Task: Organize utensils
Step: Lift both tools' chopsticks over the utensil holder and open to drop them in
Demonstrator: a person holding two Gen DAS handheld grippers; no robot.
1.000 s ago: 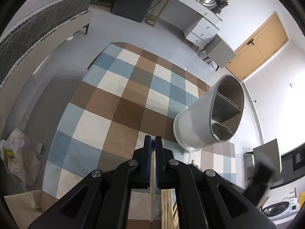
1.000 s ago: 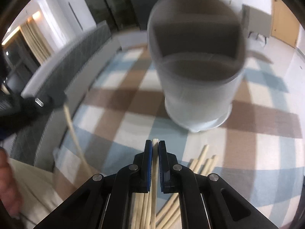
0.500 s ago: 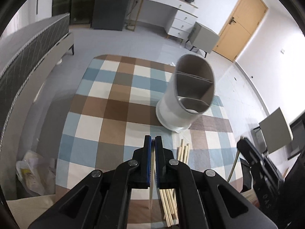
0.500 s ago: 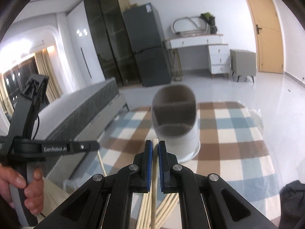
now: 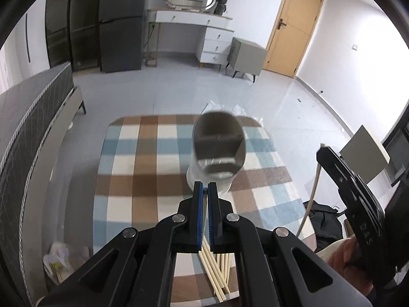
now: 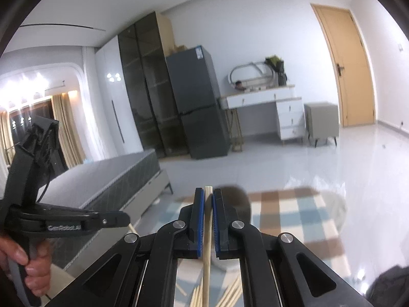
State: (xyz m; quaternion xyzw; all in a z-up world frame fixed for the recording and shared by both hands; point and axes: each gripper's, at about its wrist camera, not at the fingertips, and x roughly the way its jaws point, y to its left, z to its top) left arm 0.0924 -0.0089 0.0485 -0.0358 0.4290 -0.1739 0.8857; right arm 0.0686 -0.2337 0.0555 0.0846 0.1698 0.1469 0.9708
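A white utensil holder [image 5: 217,153] with grey compartments stands on the checked table [image 5: 143,158]. My left gripper [image 5: 205,192] is shut on a wooden chopstick [image 5: 203,240], raised in front of the holder. My right gripper [image 6: 208,197] is shut on another chopstick [image 6: 207,243] and is lifted high; it also shows at the right of the left wrist view [image 5: 322,151] with its chopstick [image 5: 310,197] hanging down. Several loose chopsticks [image 5: 217,273] lie on the table's near edge. The holder is mostly hidden behind the fingers in the right wrist view [image 6: 237,199].
A grey bed [image 5: 33,117] runs along the left. A dark fridge [image 6: 196,102], a white dresser [image 6: 271,107], a grey side cabinet [image 5: 246,56] and a wooden door [image 5: 291,25] stand at the far wall. A plastic bag [image 5: 56,263] lies on the floor at the left.
Both grippers have risen and tilted up, each still holding its chopstick. The holder now looks smaller and farther, and the room's far wall has come into view.
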